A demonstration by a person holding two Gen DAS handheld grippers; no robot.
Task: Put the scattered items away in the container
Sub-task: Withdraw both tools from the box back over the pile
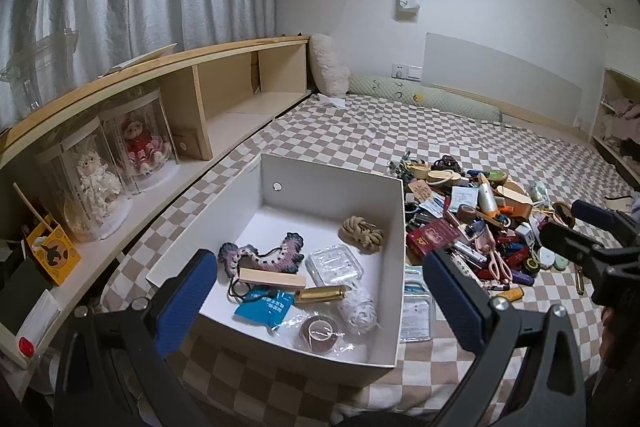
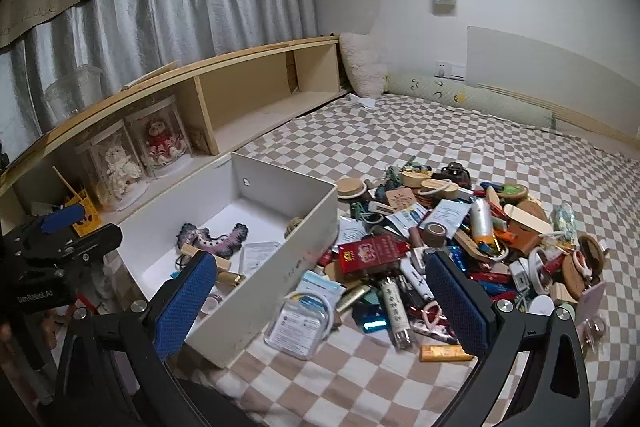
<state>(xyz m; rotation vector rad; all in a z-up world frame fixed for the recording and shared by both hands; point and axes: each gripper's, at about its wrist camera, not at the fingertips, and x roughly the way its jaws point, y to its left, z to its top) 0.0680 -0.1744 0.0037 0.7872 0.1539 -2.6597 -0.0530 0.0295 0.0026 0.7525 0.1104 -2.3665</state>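
A white open box (image 1: 394,267) (image 2: 280,267) sits on the checked bed cover. Inside lie a knitted seahorse (image 1: 262,257), a wooden block (image 1: 272,278), a rope knot (image 1: 362,231), a clear plastic case (image 1: 335,263), a gold tube (image 1: 322,294) and a tape roll (image 1: 320,333). A heap of scattered small items (image 1: 480,223) (image 2: 460,239) lies to the box's right. My left gripper (image 1: 320,299) hovers open over the box's near end, holding nothing. My right gripper (image 2: 320,299) hangs open above the box's right wall and a clear packet (image 2: 302,323), also holding nothing.
A long wooden shelf (image 1: 224,99) with two dolls in clear cases (image 1: 96,183) runs along the left. Pillows (image 1: 328,65) lie at the bed head. A red booklet (image 2: 372,251) and an orange tube (image 2: 446,352) lie at the heap's near edge.
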